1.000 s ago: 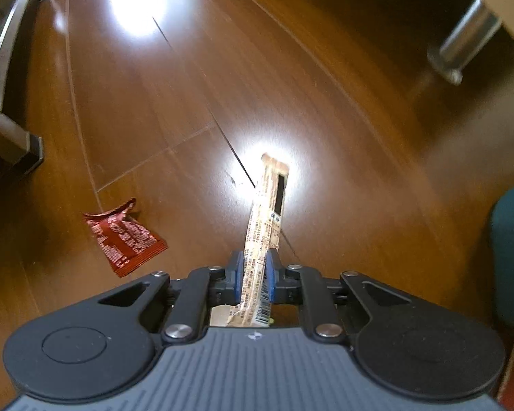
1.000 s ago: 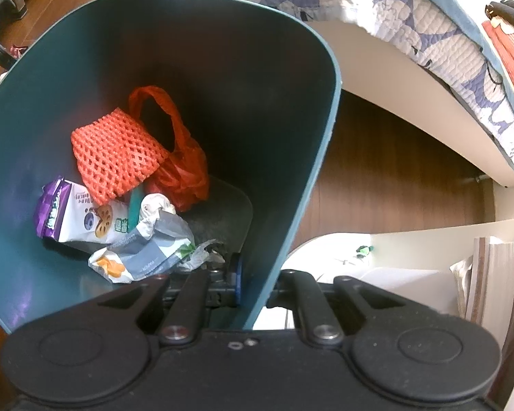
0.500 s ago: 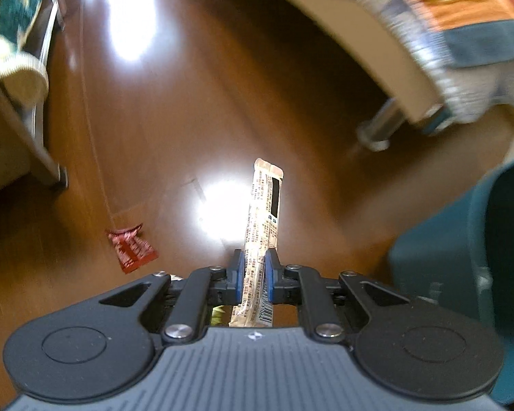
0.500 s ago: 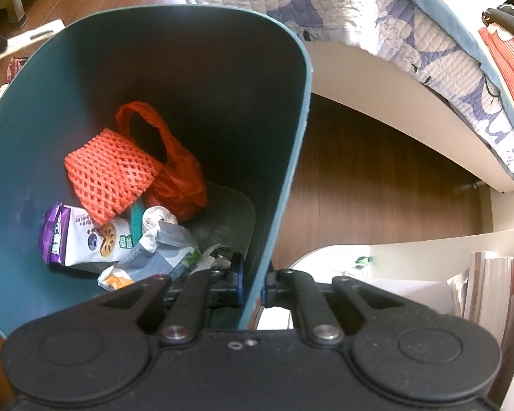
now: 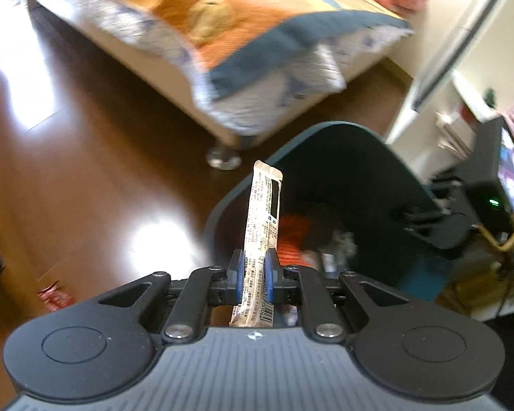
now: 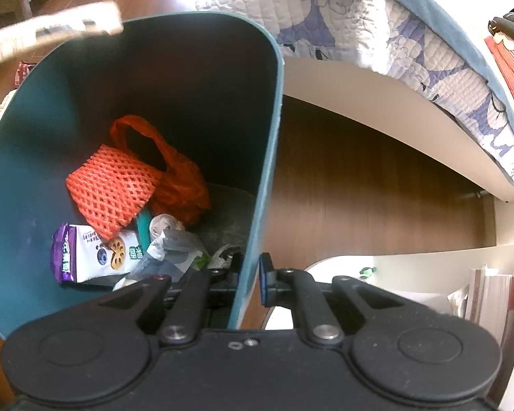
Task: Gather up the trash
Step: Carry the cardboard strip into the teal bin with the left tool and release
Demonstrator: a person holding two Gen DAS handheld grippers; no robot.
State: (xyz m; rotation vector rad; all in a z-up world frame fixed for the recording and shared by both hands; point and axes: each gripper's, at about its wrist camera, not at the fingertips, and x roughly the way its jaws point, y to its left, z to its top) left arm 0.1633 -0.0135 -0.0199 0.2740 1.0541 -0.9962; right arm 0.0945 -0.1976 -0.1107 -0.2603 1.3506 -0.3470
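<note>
My left gripper [image 5: 254,263] is shut on a long beige snack wrapper [image 5: 262,210] that sticks straight out past its blue pads. The wrapper's far end hangs over the near rim of the teal trash bin [image 5: 342,157]. In the right wrist view the same wrapper [image 6: 51,36] shows blurred above the bin's far left rim. My right gripper [image 6: 249,275] is shut on the bin's wall [image 6: 260,178], one pad inside and one outside. Inside the bin lie an orange net bag [image 6: 120,188], a purple and white snack packet [image 6: 92,257] and crumpled wrappers.
A red wrapper [image 5: 54,296] lies on the dark wooden floor at the lower left. A bed [image 5: 222,34] with a quilt stands behind the bin, on a metal foot [image 5: 222,157]. White furniture [image 6: 411,274] with books stands to the right.
My left gripper has risen from the floor with the beige wrapper and swung right, until the bin is in front of it. The right gripper keeps its hold on the bin wall.
</note>
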